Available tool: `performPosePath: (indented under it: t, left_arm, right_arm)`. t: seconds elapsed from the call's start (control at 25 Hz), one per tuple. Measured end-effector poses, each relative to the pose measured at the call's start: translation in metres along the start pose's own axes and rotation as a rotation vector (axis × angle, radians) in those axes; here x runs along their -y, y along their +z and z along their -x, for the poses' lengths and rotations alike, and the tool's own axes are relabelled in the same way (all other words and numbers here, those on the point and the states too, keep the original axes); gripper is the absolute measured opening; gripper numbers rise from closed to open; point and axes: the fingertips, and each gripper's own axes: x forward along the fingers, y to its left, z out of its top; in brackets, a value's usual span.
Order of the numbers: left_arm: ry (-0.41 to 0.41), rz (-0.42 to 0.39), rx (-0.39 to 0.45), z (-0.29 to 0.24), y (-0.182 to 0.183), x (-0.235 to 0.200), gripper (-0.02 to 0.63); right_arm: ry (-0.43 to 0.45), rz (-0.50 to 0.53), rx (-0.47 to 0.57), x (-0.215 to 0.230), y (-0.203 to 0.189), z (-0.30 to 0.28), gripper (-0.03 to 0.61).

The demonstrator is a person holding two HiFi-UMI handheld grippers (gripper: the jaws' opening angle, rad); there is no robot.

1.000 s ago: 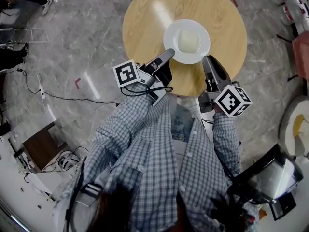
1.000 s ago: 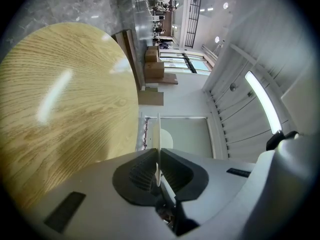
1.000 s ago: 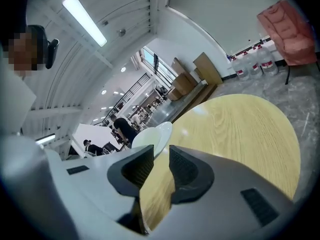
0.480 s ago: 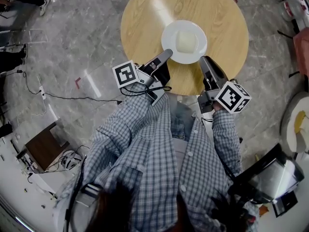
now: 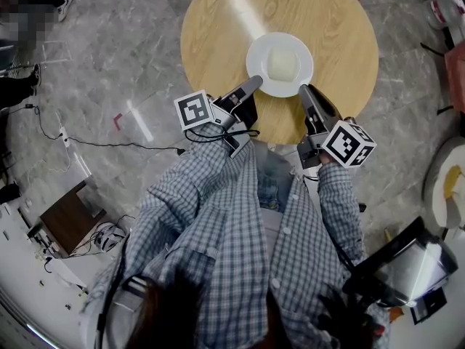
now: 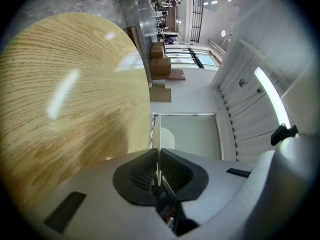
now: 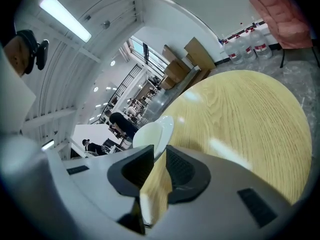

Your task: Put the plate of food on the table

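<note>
A white plate (image 5: 256, 55) with a pale block of food (image 5: 282, 62) is over the near half of the round wooden table (image 5: 232, 20). My left gripper (image 5: 254, 81) is at the plate's near left rim. In the left gripper view its jaws (image 6: 156, 156) are shut on the thin rim of the plate (image 6: 155, 131), seen edge-on. My right gripper (image 5: 302, 89) is at the near right rim. In the right gripper view the plate (image 7: 150, 134) enters between the jaw tips (image 7: 159, 151), which stand a little apart around it.
Grey marble floor surrounds the table. A cable (image 5: 109, 149) runs across the floor at the left, near a wooden box (image 5: 64, 224). A red seat (image 5: 458, 71) stands at the right edge. Water bottles (image 7: 250, 46) stand beyond the table.
Both grippers and the plate have edged slightly farther onto the table. Both grippers stay at the rim as before.
</note>
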Motion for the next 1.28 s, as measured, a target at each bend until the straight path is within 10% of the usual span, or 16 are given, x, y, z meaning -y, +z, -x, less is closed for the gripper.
performPosePath:
  t: [1.28]
  left_arm:
    - [0.188, 0.001, -0.074, -0.032, 0.019, -0.083, 0.023]
  right_arm:
    - [-0.154, 0.008, -0.069, 0.070, -0.015, -0.042, 0.078]
